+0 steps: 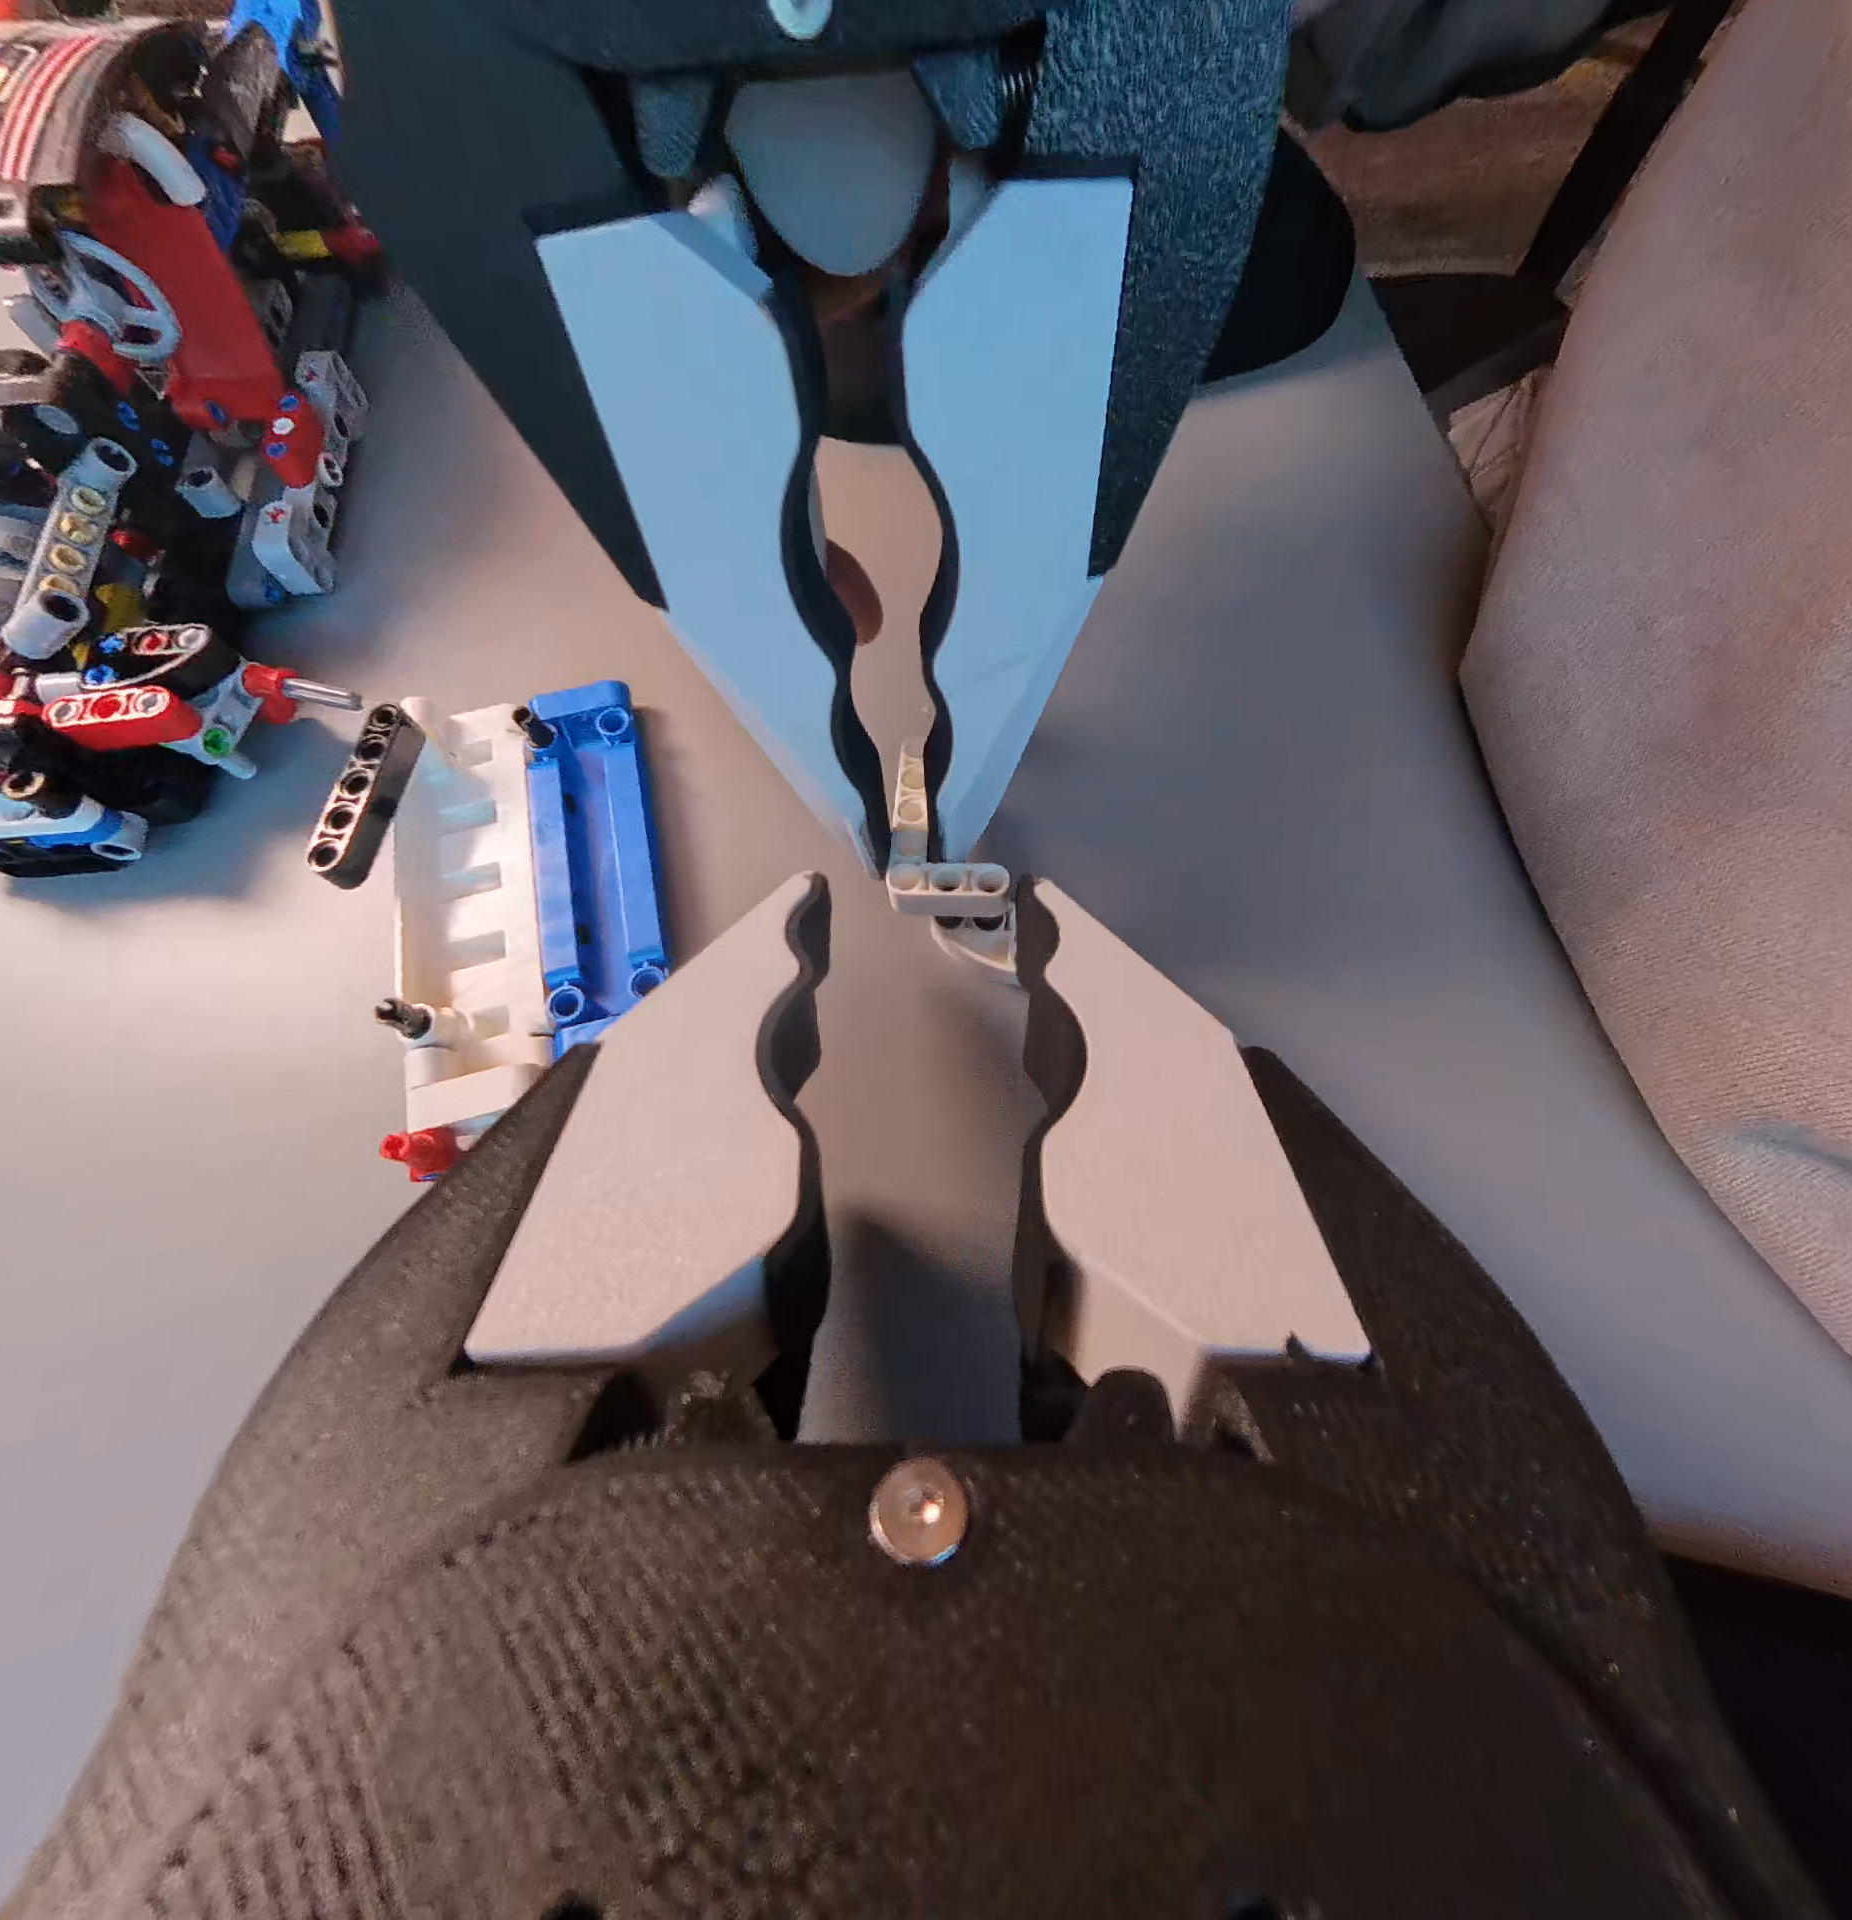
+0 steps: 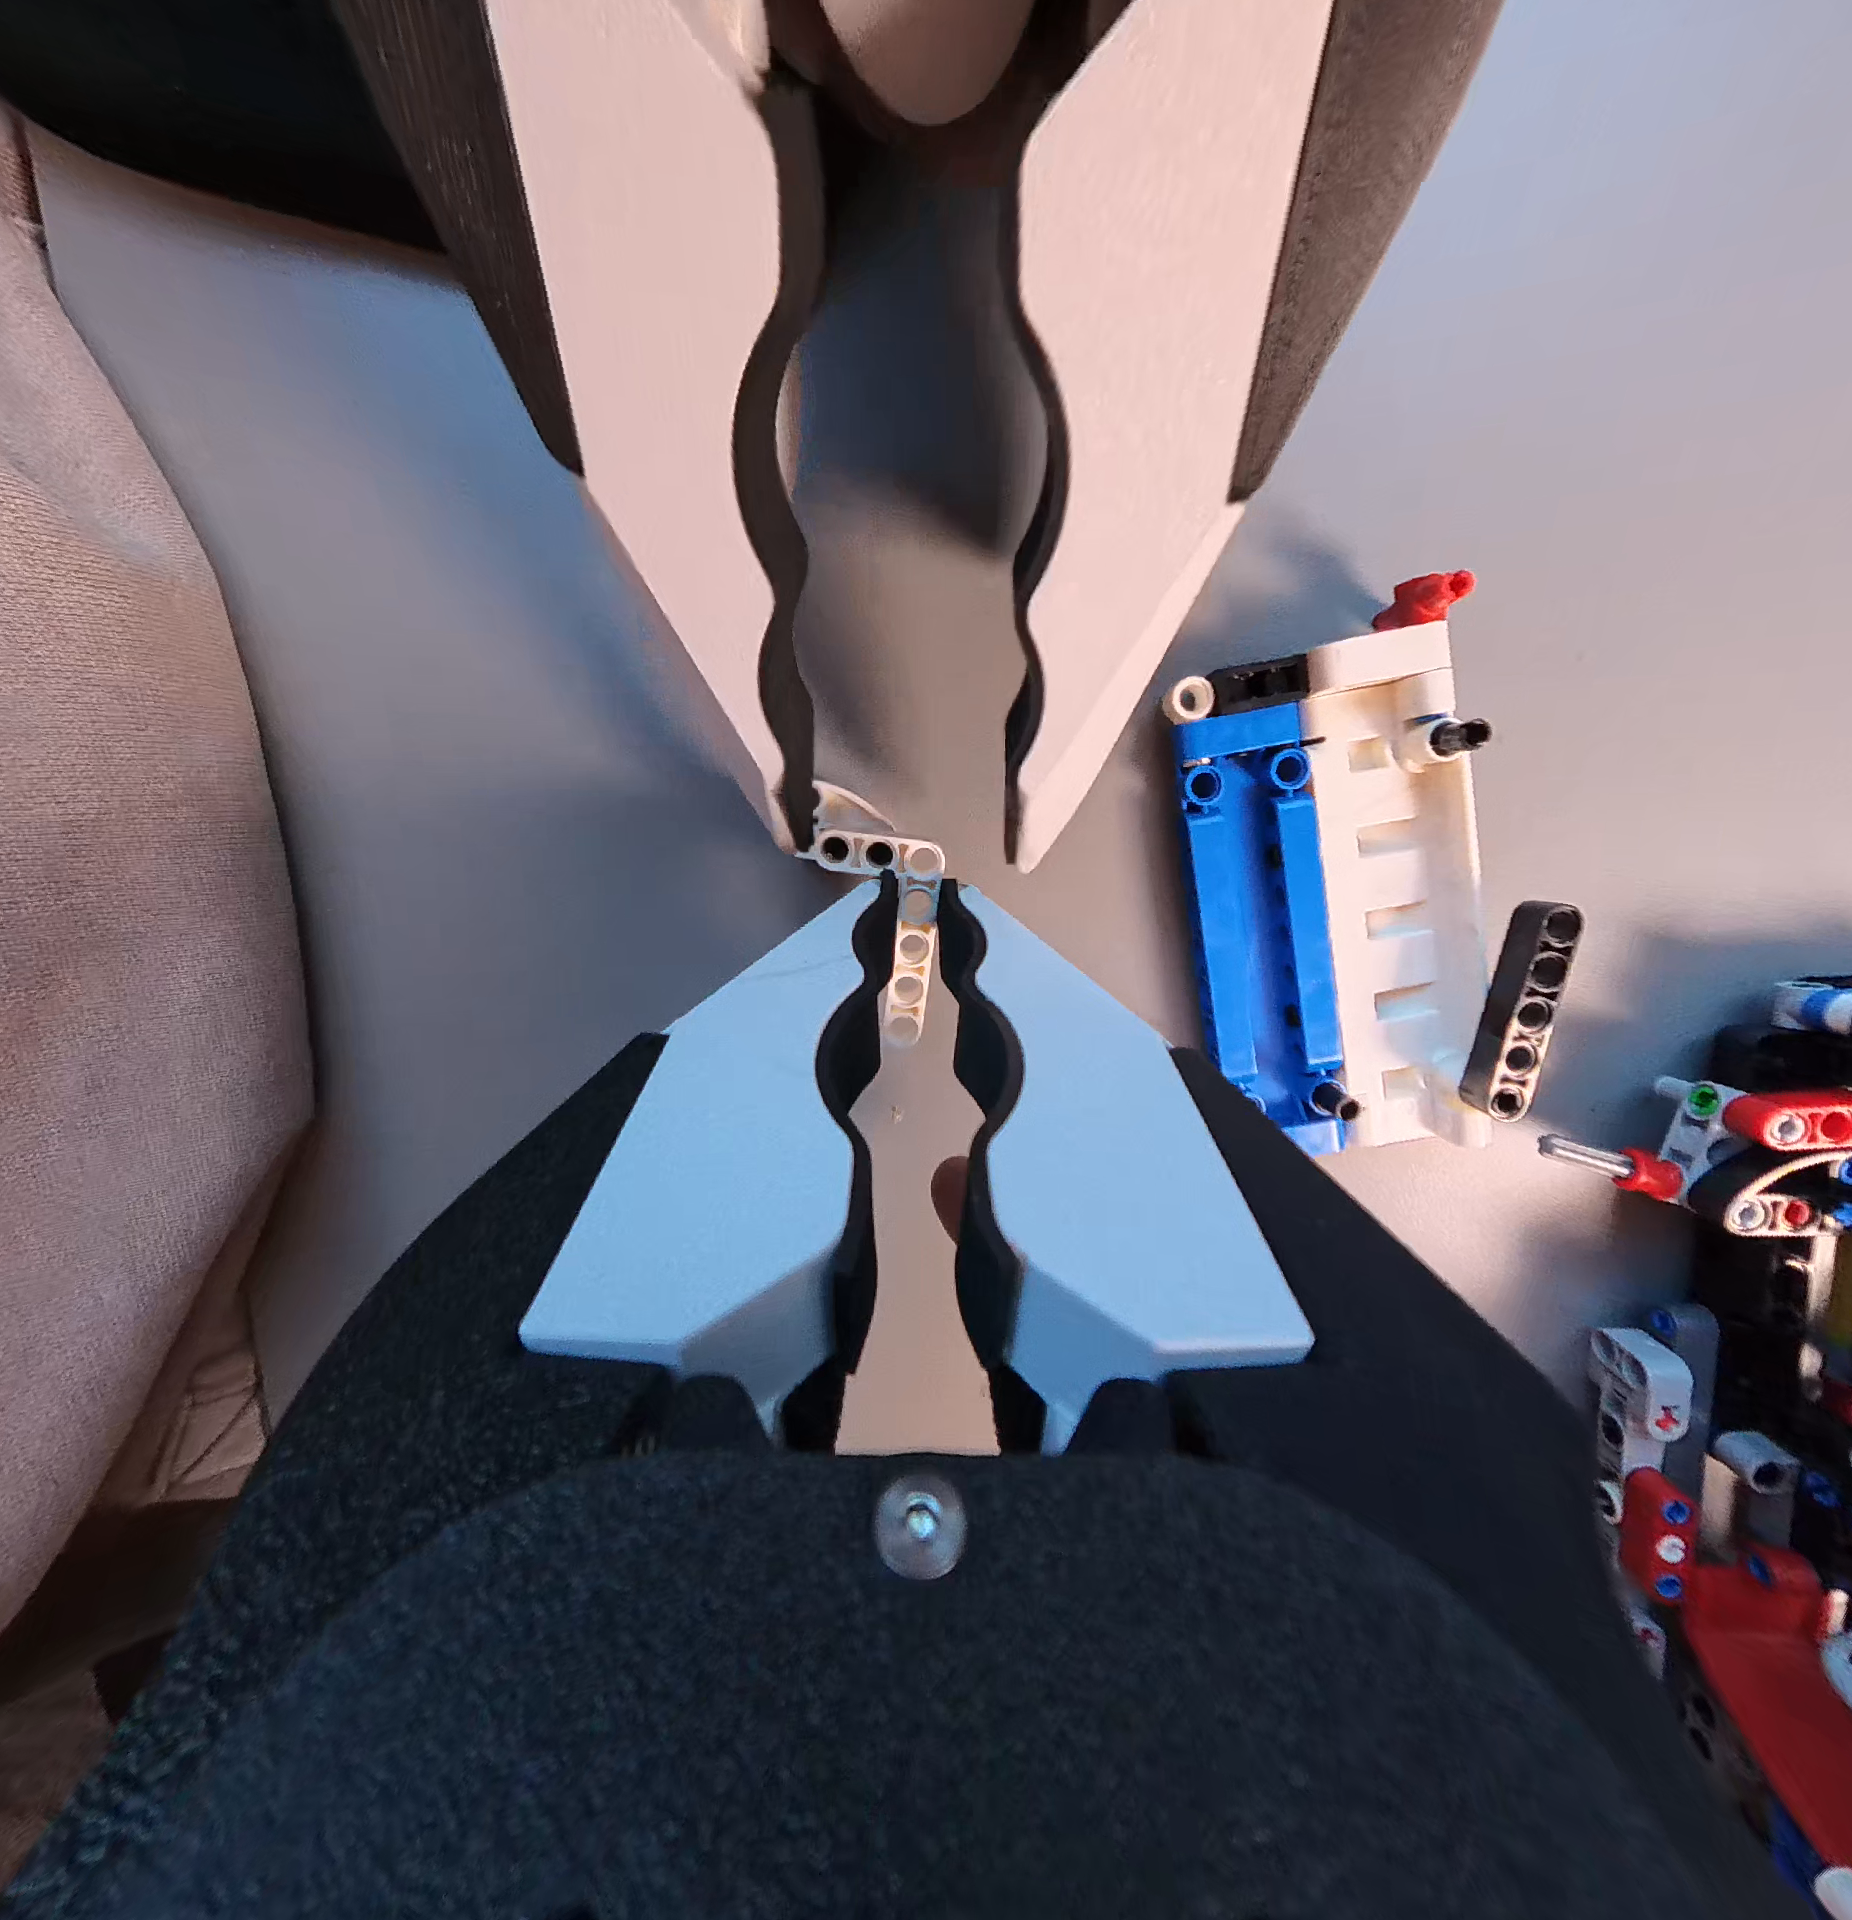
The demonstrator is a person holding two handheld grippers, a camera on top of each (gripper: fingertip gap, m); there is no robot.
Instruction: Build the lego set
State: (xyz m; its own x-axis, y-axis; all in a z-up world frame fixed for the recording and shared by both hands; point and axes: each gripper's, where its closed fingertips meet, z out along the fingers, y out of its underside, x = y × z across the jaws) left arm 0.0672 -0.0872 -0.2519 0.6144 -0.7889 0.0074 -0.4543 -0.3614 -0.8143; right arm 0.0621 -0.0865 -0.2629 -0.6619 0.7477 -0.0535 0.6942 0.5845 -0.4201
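The left gripper (image 1: 920, 894) fills the near part of its own view, its black body lowest and its two pale fingers reaching forward with a wide gap between them; only the right fingertip touches a small white curved lego piece (image 1: 972, 943), so this tool is spread and grips nothing firmly. Just beyond its tips sits a white L-shaped beam (image 1: 948, 881), its short arm lying crosswise and its long arm running away between the tips of the right gripper (image 1: 911, 831), which comes in from the far side, tip to tip with the left one. In the right wrist view the right gripper (image 2: 917, 888) is pinched on the long arm of that beam (image 2: 914, 961), while the left gripper (image 2: 901, 836) stands apart opposite. All this hangs over a grey table (image 1: 226, 1195). To the left in the left wrist view, a blue and white panel assembly (image 1: 532, 883) lies flat, with a black beam (image 1: 364, 795) leaning just beside it. Farther left stands the large, partly built lego model (image 1: 143, 416) in red, black and blue. A beige cushion (image 1: 1711, 727) lies along the right side.
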